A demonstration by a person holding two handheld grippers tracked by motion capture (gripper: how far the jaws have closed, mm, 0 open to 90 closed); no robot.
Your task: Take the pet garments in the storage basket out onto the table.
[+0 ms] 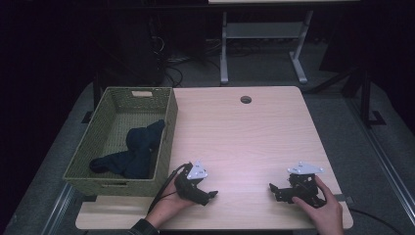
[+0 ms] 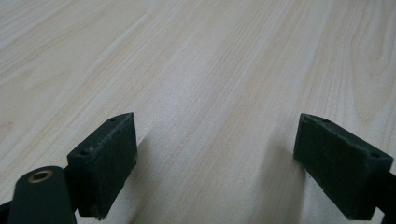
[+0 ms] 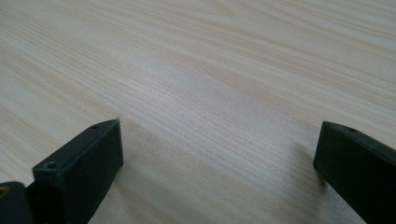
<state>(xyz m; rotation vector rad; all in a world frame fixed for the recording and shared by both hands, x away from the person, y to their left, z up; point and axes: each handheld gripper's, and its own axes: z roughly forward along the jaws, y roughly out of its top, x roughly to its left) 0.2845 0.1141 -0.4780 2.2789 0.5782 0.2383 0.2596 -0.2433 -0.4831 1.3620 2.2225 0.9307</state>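
Note:
A green woven basket stands on the left part of the light wooden table. Dark blue cloth lies bunched inside it. My left gripper rests near the table's front edge, just right of the basket's front corner, held by a hand. Its jaws stand wide apart over bare wood, gripper open and empty. My right gripper sits at the front right, also held by a hand, pointing left. In the right gripper view the gripper is open, with bare tabletop between the jaws.
A round cable hole sits near the table's far edge. Beyond the table stand the white legs of another desk on a dark floor. A black cable trails from the left gripper over the front edge.

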